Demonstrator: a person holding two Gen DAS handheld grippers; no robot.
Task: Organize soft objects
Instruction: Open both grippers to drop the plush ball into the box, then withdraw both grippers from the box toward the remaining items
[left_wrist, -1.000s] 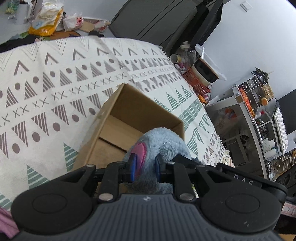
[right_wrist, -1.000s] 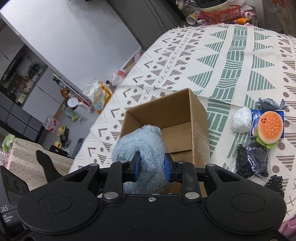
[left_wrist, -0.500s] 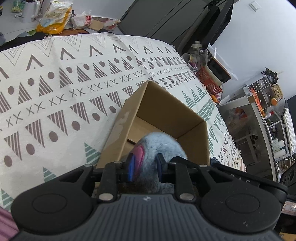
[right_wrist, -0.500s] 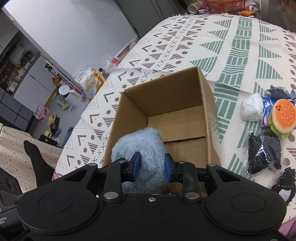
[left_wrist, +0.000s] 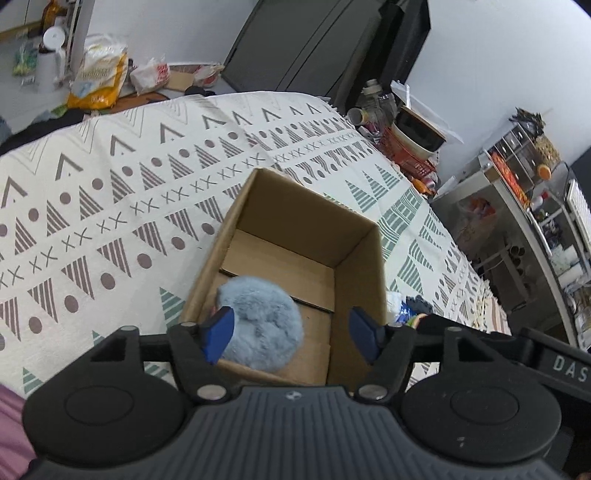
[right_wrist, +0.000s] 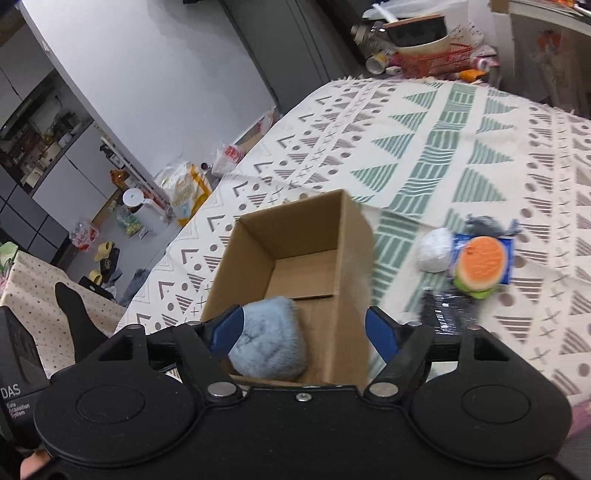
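Observation:
A fluffy light-blue plush toy (left_wrist: 260, 325) lies inside the open cardboard box (left_wrist: 364, 273), against its near-left corner. My left gripper (left_wrist: 290, 334) hangs above the box's near edge, open, with nothing between its blue pads. In the right wrist view the same plush toy (right_wrist: 271, 341) rests in the box (right_wrist: 354, 240), and my right gripper (right_wrist: 304, 334) stands open over it, apart from the toy. To the right of the box lie a burger-shaped plush (right_wrist: 480, 267), a white soft ball (right_wrist: 436, 249), a dark grey cloth (right_wrist: 487, 225) and a black bagged item (right_wrist: 448, 314).
The box stands on a patterned cloth (left_wrist: 110, 206) with triangles and dots. A red basket with a bowl (left_wrist: 417, 147) sits past the far edge, and shelving (left_wrist: 535, 206) stands at the right. Bags and bottles (right_wrist: 177, 192) litter the floor on the left.
Both grippers have opened and let go of the blue plush toy, which has dropped into the box. Both grippers have risen and drawn back slightly.

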